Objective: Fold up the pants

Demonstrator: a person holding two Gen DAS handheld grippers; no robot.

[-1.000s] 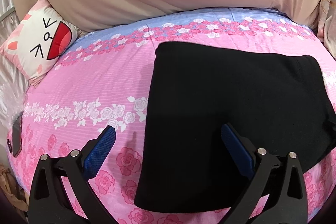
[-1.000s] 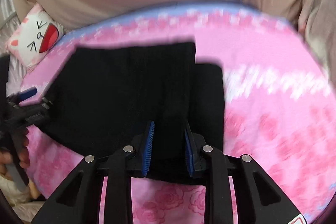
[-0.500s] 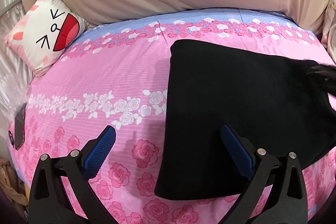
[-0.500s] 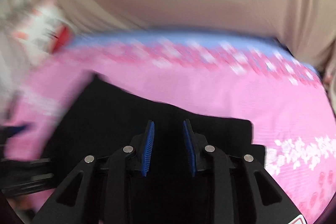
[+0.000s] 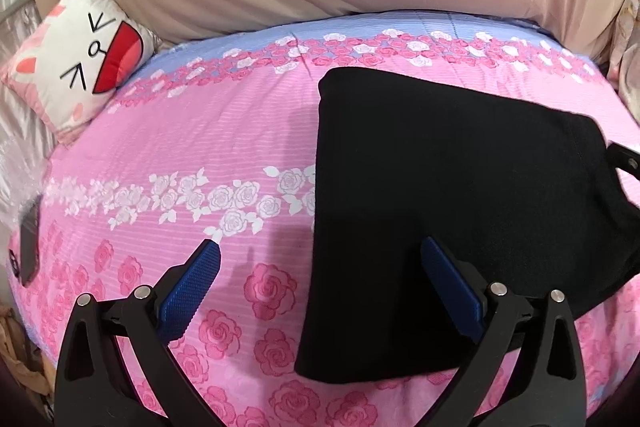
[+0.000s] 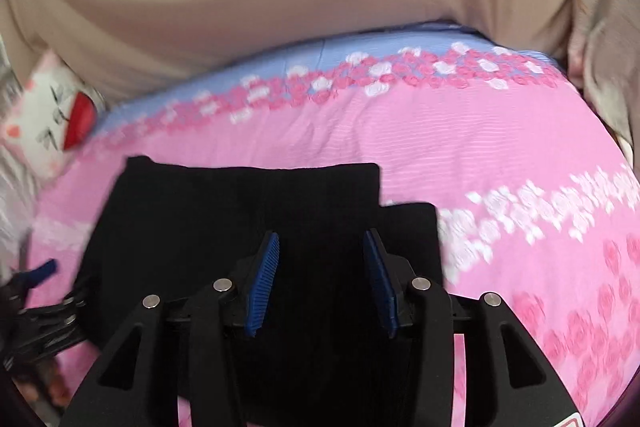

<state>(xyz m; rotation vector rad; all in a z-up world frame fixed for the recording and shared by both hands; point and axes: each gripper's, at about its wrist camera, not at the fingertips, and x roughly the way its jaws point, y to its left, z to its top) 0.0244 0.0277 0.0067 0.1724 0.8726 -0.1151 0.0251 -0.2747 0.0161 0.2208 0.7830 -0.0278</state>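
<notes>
Right wrist view shows the change most plainly: half a second ago the right gripper (image 6: 320, 281) had its blue pads drawn close together over the black pants (image 6: 248, 227), and now they stand clearly wider apart with nothing pinched between them. I judge from this that the fabric has just been let go and a fold has been laid down. The pants now lie flat on the pink rose bedspread (image 6: 500, 155) as a compact rectangle, with one lower layer sticking out past the top layer on the right. This gripper hangs low over the near edge of the pants, pointing toward the far side of the bed.

From the left wrist view, the left gripper (image 5: 320, 281) is spread wide and holds nothing, as it did a second ago. One pad sits over the bedspread (image 5: 200, 131), the other over the near left part of the pants (image 5: 440, 195). A cat-face pillow (image 5: 80, 55) lies at the far left corner.
</notes>
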